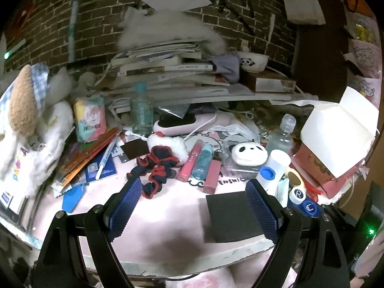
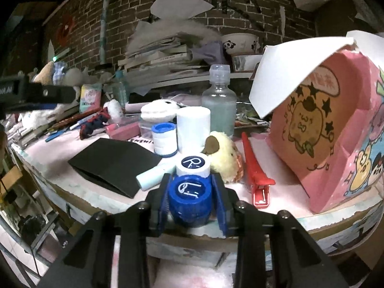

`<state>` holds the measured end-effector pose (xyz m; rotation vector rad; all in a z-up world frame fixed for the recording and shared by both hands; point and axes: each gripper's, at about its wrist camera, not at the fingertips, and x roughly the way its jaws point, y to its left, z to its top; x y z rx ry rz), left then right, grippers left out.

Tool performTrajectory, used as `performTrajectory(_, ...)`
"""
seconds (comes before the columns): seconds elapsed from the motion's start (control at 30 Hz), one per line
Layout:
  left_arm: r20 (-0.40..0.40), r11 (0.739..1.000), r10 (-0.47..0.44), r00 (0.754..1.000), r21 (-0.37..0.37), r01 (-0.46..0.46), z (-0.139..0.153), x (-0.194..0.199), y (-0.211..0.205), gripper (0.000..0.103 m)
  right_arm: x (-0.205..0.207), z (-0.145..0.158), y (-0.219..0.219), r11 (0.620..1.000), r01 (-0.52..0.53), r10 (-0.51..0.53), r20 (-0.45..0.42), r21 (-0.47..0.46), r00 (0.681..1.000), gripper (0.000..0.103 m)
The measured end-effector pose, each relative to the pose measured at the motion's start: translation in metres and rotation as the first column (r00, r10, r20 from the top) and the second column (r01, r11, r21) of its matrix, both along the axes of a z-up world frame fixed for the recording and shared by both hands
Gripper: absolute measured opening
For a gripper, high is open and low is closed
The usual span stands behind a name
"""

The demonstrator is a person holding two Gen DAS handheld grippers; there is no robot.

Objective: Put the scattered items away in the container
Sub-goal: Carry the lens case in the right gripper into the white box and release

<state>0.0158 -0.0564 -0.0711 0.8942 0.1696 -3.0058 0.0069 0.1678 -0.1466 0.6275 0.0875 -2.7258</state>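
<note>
the right hand-held gripper point(image 2: 192, 198) is clamped on the blue half of a lens case point(image 2: 190, 198), its blue pads pressing the cap marked "l" from both sides; the white cap marked "r" sits just beyond. the case rests at the near edge of the pink worktop point(image 2: 283, 144). just right of the case lies a red hair clip point(image 2: 255, 175), and right of that stands the pink cartoon box point(image 2: 324, 129), its white flap raised. just behind the case is a yellow plush chick point(image 2: 226, 158); left of the case lie a pale tube point(image 2: 153, 176) and a black card point(image 2: 112, 163). the left hand-held gripper point(image 1: 194, 206) hovers with its jaws wide apart and nothing between them, over the worktop near the black card point(image 1: 230, 216), left of the case point(image 1: 303, 200).
</note>
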Motion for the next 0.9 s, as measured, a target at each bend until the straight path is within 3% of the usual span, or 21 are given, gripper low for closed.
performTrajectory(0.57,-0.003,1.0,-0.002,1.0,-0.005,0.002,0.004,-0.001,0.0,0.086,0.009,0.022,-0.007,0.997,-0.074,0.075,-0.084,0.009,0.994,0.029)
performTrajectory(0.9,0.0,1.0,-0.002,1.0,-0.008,0.002,0.008,-0.001,-0.002,0.086,0.015,0.091,-0.018,0.967,-0.254,0.247,-0.187,-0.015,0.951,0.029)
